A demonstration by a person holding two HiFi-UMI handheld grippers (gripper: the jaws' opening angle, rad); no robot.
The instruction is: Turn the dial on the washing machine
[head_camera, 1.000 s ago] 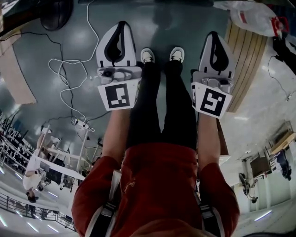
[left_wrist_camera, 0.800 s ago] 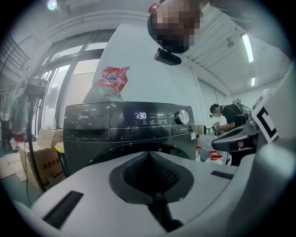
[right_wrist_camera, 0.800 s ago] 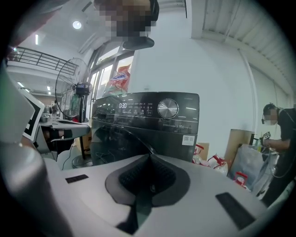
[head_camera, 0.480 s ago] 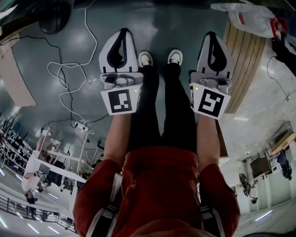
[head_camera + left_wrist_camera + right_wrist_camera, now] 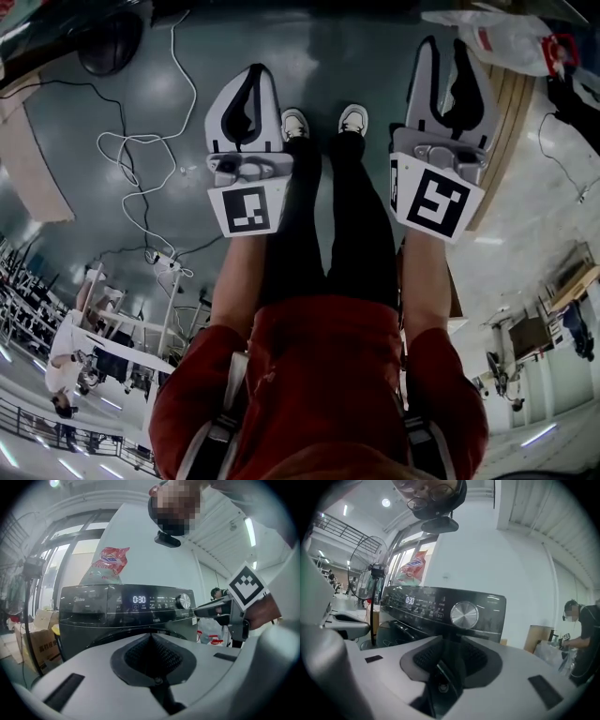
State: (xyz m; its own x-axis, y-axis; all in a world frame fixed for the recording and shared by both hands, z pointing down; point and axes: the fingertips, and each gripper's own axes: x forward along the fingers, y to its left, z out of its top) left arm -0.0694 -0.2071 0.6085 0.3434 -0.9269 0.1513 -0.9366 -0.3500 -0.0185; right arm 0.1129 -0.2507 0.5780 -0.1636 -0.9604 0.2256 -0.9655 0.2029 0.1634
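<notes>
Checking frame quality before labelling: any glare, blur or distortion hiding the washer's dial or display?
Right gripper view: strong fisheye, dark corners; dial sharp, display legible, faint glare streaks on the panel. Left gripper view: same fisheye, bright windows backlight the left side, dial small but clear. Head view: dim, edges curved, glossy floor gives soft reflections, no dial visible.

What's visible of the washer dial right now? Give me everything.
The dial is a round knob with a brushed, silver, metallic-looking face. It sits toward the right end of the dark glossy control panel, to the right of the lit display showing 0:30. It faces straight out, and no pointer mark can be made out. Nothing touches it: the right tool is lined up just below, short of it. Its jaws have just been opening, with nothing between them.
</notes>
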